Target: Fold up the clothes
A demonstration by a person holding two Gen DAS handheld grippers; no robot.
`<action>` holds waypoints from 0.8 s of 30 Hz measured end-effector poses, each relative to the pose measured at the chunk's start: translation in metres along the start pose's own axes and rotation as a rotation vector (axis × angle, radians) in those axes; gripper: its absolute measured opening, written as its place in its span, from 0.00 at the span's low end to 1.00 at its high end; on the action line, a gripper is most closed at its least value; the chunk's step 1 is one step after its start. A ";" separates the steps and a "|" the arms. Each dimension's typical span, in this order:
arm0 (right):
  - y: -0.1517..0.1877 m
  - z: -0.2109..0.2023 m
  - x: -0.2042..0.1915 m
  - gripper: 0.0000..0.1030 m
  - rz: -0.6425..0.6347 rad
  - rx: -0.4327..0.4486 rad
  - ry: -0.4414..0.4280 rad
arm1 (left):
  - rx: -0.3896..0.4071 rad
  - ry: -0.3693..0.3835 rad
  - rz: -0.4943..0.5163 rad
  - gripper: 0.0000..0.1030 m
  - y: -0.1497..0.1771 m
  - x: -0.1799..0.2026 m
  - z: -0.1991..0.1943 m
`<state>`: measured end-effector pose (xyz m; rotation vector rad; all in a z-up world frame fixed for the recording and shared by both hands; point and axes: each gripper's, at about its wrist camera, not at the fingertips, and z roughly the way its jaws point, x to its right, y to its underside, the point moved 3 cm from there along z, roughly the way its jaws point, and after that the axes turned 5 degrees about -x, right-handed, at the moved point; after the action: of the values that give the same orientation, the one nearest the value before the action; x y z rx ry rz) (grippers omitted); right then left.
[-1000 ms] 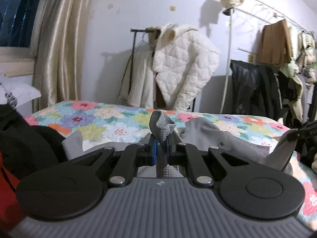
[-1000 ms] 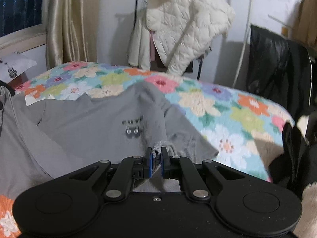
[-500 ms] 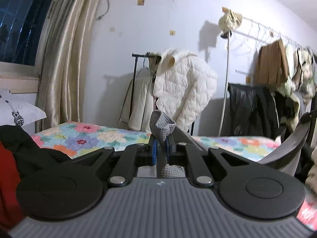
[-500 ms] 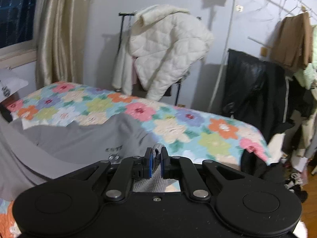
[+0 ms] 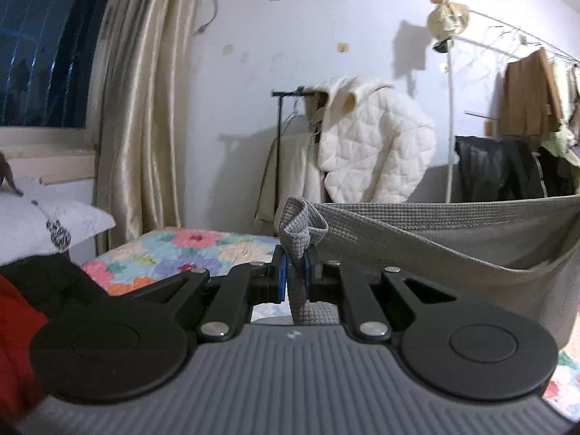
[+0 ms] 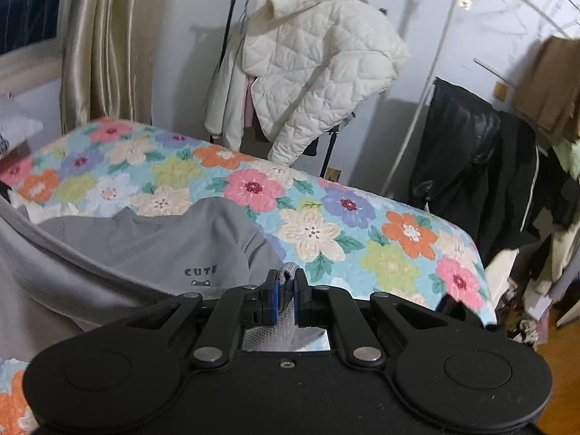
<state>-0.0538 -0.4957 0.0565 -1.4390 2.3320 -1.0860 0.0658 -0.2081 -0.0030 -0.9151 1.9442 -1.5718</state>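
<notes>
My left claw [image 5: 294, 270] and right claw [image 6: 285, 291] each pinch a corner of the grey shirt [image 6: 163, 250], its hem stretched between them, running toward 3 o'clock from my left. The body sags onto the bed [image 6: 326, 217], print up, collar probably toward 11. A thin pinch could slip, or the slack bunch.

Left gripper [image 5: 295, 277]: black linkage arms with silver rivets, two round black discs, blue pads on the fingers [image 5: 280, 278], and a ribbed grey body bearing a small pale mark. Right gripper [image 6: 285, 299]: same black arms, rivets and blue pads, but a smooth black body with one screw.
</notes>
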 end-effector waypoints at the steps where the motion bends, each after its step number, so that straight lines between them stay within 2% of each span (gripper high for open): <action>1: -0.006 0.007 -0.003 0.07 -0.014 -0.005 0.006 | -0.012 -0.003 -0.028 0.09 0.004 -0.003 0.005; 7: -0.035 0.077 -0.015 0.07 -0.005 -0.017 0.007 | -0.168 -0.028 -0.254 0.09 0.035 -0.022 0.055; 10: -0.045 0.118 -0.022 0.07 0.010 -0.010 -0.003 | -0.197 -0.047 -0.304 0.09 0.047 -0.024 0.072; 13: -0.056 0.159 -0.028 0.07 0.025 -0.002 -0.012 | -0.216 -0.020 -0.397 0.09 0.053 -0.037 0.086; 18: -0.078 0.213 -0.030 0.07 0.031 0.002 -0.036 | -0.189 -0.036 -0.371 0.09 0.050 -0.053 0.097; 20: -0.091 0.227 -0.025 0.07 0.038 0.009 -0.049 | -0.169 -0.014 -0.351 0.09 0.046 -0.054 0.107; 24: -0.111 0.248 -0.015 0.07 0.059 0.022 -0.081 | -0.234 -0.009 -0.339 0.09 0.061 -0.059 0.147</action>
<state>0.1574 -0.6315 -0.0487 -1.3718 2.2844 -1.0147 0.1985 -0.2535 -0.0987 -1.4076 2.0804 -1.5292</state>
